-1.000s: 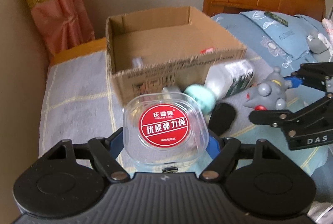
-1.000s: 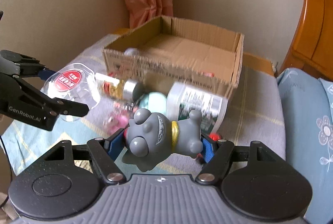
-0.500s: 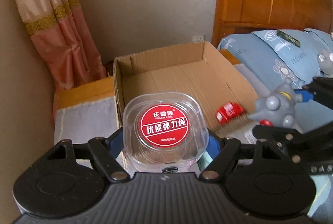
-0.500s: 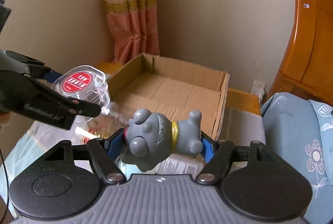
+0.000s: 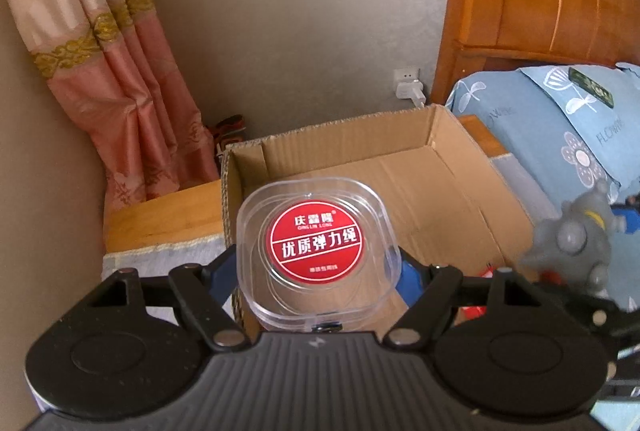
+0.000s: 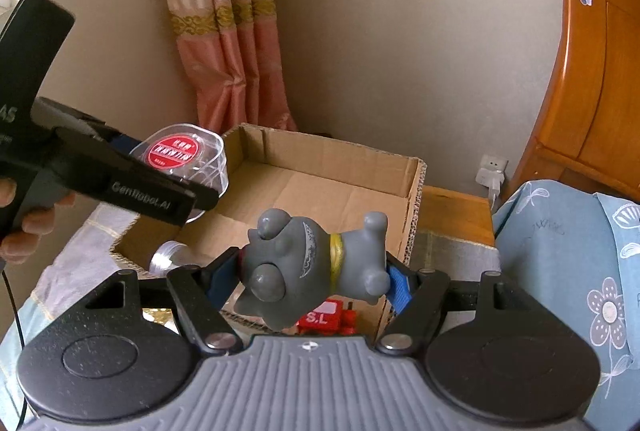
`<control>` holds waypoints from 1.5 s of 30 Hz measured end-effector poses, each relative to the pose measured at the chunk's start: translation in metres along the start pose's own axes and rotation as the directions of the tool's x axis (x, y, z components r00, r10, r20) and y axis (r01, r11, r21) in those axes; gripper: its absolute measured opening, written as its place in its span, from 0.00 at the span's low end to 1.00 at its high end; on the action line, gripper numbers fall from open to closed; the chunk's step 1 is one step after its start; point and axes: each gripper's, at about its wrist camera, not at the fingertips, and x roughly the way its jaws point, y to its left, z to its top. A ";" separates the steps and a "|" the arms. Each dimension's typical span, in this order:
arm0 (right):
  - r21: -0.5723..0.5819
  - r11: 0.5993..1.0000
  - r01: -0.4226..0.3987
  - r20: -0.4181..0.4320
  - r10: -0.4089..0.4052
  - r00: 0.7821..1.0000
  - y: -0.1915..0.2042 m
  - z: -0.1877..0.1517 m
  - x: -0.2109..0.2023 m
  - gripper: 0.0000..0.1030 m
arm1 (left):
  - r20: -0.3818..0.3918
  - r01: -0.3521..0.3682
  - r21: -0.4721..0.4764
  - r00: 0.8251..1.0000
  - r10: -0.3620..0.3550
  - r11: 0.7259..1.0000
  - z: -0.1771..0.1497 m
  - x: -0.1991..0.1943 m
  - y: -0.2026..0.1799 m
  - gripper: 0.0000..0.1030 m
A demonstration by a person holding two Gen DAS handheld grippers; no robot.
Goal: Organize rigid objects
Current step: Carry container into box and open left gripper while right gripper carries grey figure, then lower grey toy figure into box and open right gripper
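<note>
My left gripper point(image 5: 316, 271) is shut on a clear plastic case with a round red label point(image 5: 316, 245) and holds it above the left front part of an open cardboard box point(image 5: 436, 167). The case also shows in the right wrist view point(image 6: 182, 155), over the box's left side. My right gripper point(image 6: 316, 275) is shut on a grey toy dog with a yellow collar point(image 6: 312, 263), held above the near wall of the box point(image 6: 340, 187). The dog appears at the right edge of the left wrist view point(image 5: 576, 243).
A red toy point(image 6: 330, 319) lies inside the box near its front wall. A silver-capped jar point(image 6: 166, 259) lies just outside the box's front left corner. A wooden headboard point(image 6: 596, 79), blue pillows point(image 6: 568, 251) and a pink curtain point(image 5: 112, 79) surround the box.
Both grippers have risen and moved forward from the cluttered bedspread to over the box, each carrying its object. The loose items on the bed have dropped out of view.
</note>
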 end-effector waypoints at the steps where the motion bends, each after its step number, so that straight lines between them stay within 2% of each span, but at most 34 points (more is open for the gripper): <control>1: 0.001 1.000 0.001 -0.003 -0.001 1.000 -0.001 0.001 0.002 0.75 | 0.000 -0.002 -0.005 1.000 0.002 1.000 0.003 0.004 0.001 0.75; 4: 0.007 1.000 0.004 -0.015 -0.004 1.000 -0.006 0.004 0.010 0.75 | 0.015 -0.012 -0.007 1.000 0.013 1.000 0.009 0.017 0.001 0.75; 7: 0.017 1.000 0.008 -0.030 -0.008 1.000 -0.010 0.006 0.018 0.75 | 0.041 -0.041 -0.016 0.998 0.042 0.999 0.014 0.028 0.004 0.86; 13: 0.004 1.000 0.015 -0.056 -0.015 0.998 -0.009 0.009 0.030 0.75 | 0.034 -0.013 -0.070 0.999 0.015 0.997 0.008 0.033 0.017 0.87; 28: -0.013 0.999 0.044 -0.104 -0.045 0.994 -0.005 0.040 0.073 0.75 | 0.047 0.010 -0.047 0.999 -0.008 0.999 -0.018 -0.001 0.035 0.87; 30: -0.004 0.999 0.053 -0.091 -0.053 0.994 -0.006 0.045 0.076 0.78 | 0.054 0.010 -0.050 0.999 -0.008 0.999 -0.021 -0.005 0.037 0.87; 32: 0.012 0.997 0.076 -0.066 -0.075 0.995 -0.007 0.048 0.076 1.00 | 0.061 0.006 -0.052 0.998 -0.003 0.999 -0.024 -0.007 0.038 0.87; 38: 0.043 0.997 0.070 -0.041 -0.069 0.997 -0.011 0.044 0.061 1.00 | 0.060 0.007 -0.056 0.998 -0.004 0.998 -0.034 -0.014 0.039 0.88; 45: 0.018 0.998 0.065 -0.025 -0.065 0.998 -0.005 0.032 0.034 1.00 | 0.062 0.011 -0.049 0.998 -0.008 0.999 -0.046 -0.027 0.031 0.88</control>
